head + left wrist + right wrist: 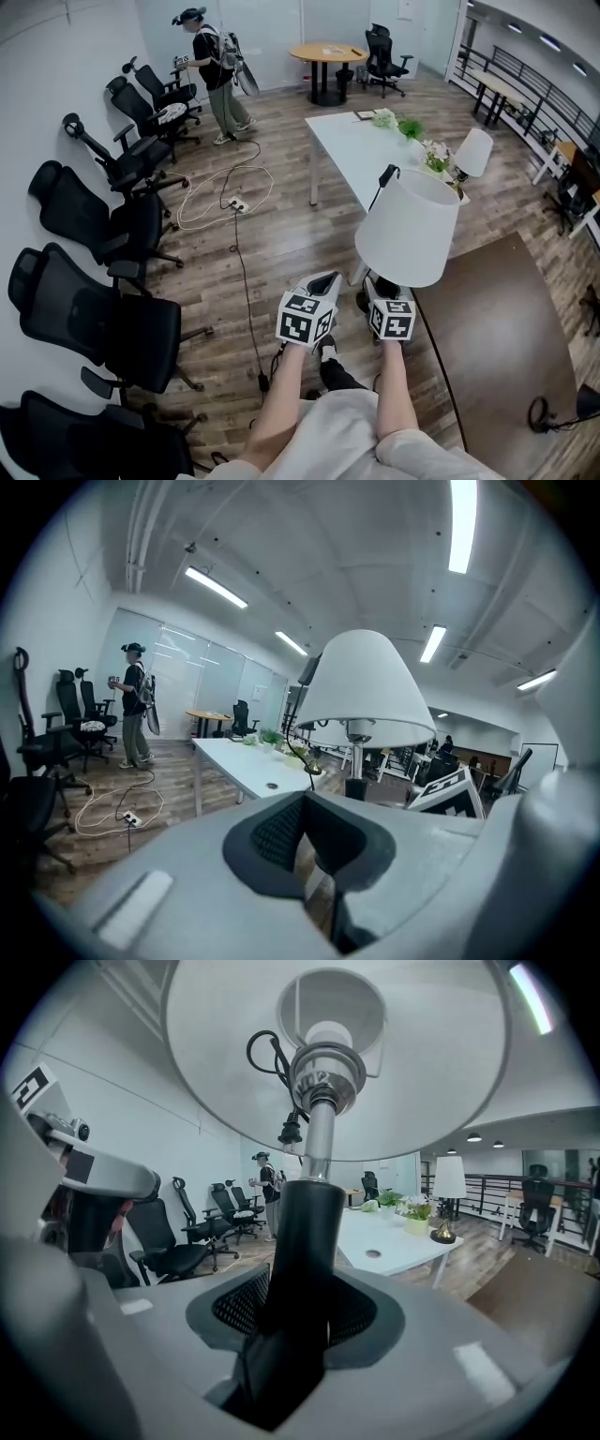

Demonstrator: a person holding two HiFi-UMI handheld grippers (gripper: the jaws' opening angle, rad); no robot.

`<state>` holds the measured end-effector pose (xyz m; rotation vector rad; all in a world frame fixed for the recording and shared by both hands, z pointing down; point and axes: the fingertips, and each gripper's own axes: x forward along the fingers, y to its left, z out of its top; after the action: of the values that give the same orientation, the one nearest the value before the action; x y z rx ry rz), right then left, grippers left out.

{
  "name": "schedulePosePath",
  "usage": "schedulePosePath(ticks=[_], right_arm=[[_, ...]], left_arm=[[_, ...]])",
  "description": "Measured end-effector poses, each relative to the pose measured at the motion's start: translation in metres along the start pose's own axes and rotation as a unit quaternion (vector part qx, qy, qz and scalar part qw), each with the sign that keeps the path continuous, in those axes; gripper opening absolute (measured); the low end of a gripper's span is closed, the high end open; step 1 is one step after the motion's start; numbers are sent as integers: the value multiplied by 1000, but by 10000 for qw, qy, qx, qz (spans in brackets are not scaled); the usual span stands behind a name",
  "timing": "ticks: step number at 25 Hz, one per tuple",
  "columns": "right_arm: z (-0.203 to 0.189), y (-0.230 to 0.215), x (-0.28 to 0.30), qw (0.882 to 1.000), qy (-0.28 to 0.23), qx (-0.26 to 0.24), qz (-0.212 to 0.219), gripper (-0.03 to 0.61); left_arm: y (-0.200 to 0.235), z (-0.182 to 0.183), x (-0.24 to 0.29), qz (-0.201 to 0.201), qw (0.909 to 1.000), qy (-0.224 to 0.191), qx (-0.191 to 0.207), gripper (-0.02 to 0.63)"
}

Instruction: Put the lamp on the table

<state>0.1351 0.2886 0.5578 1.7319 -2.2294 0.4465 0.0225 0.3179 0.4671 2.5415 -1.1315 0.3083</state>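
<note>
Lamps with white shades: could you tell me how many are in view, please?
2. One lamp is clamped in the right gripper; the other lamp stands on the white table by the flowers. More may be hidden.

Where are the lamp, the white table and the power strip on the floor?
lamp (410, 228), head view, on its white shade.
white table (356, 155), head view, on the bare tabletop.
power strip (238, 204), head view, on its white body.
</note>
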Motion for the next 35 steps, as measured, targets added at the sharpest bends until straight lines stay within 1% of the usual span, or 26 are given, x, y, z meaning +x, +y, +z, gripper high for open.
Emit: schedulePosePath(ticks=[5,9,15,21,25,29,32,35], right_arm=[[11,-4,26,10000,-41,11,22,198],[25,-13,50,10000,-75,-40,-25,198],[50,-25,93,9998,-174,116,8,198],[73,-46,134,9997,-219,132,-20,196],[88,-59,158,9996,-250,141,-43,198],[100,-72,187,9996,-241,130,-35,198],[107,-84,205,9996,-243,112,-29,198],[115,-94,219,9995,-289,79,-20,198]], left_arm=[[20,11,17,66,10000,-4,1,0],[30,21,38,7,9999,86,130,0],[56,47,75,5,9997,115,220,0],[75,71,114,3,9993,148,343,0],[90,88,133,25,9994,108,325,0],[110,102,153,139,9996,32,259,0],[116,109,167,162,9998,-68,137,0],[122,112,183,173,9998,-76,99,0]])
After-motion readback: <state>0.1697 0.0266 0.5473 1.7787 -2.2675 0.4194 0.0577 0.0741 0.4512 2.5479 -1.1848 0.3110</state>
